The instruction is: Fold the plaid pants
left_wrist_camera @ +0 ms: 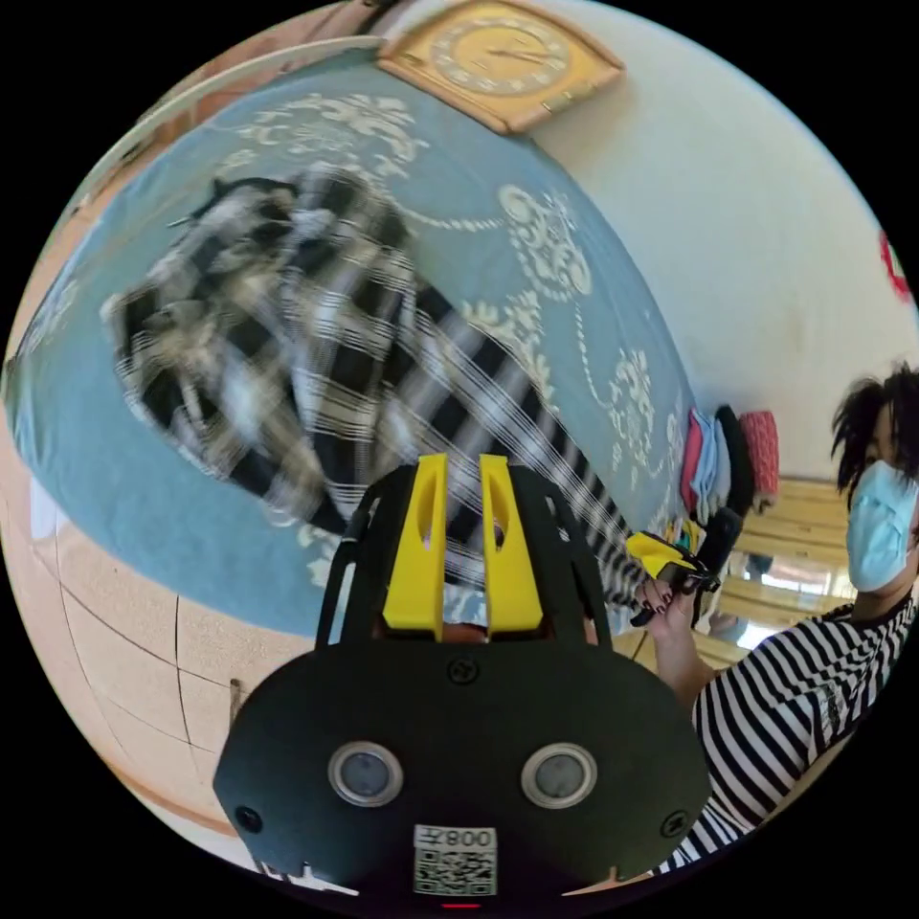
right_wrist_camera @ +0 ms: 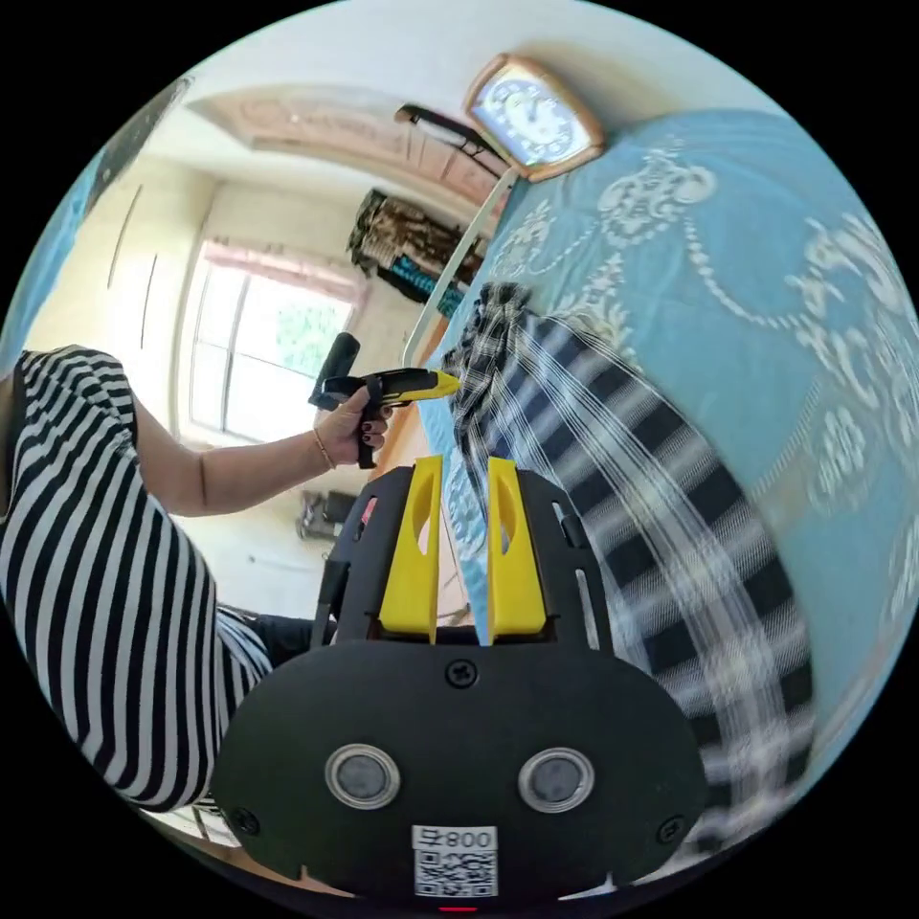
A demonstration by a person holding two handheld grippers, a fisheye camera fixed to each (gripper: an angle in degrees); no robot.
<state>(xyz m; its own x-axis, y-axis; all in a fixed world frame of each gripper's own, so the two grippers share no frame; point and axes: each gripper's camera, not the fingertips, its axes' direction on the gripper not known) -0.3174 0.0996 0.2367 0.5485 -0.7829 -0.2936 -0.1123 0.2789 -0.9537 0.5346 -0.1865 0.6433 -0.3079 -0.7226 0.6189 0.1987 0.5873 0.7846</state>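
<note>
Plaid pants (left_wrist_camera: 316, 354) spread across the blue patterned bedspread (left_wrist_camera: 479, 163), bunched and blurred toward 10 o'clock in the left gripper view, one leg stretched taut toward 4 o'clock. Left gripper (left_wrist_camera: 464, 488) at 6 o'clock, yellow jaws nearly together with a narrow gap, fabric running between them; whether pinched cannot be told. Right gripper (left_wrist_camera: 661, 560) at 4 o'clock in a hand (left_wrist_camera: 670, 613), clamped on the leg end. In the right gripper view, right gripper (right_wrist_camera: 464, 498) with cloth edge in its gap, left gripper (right_wrist_camera: 426, 385) at 11 o'clock gripping the fabric. Wall clock (left_wrist_camera: 503, 57) at 12 o'clock.
</note>
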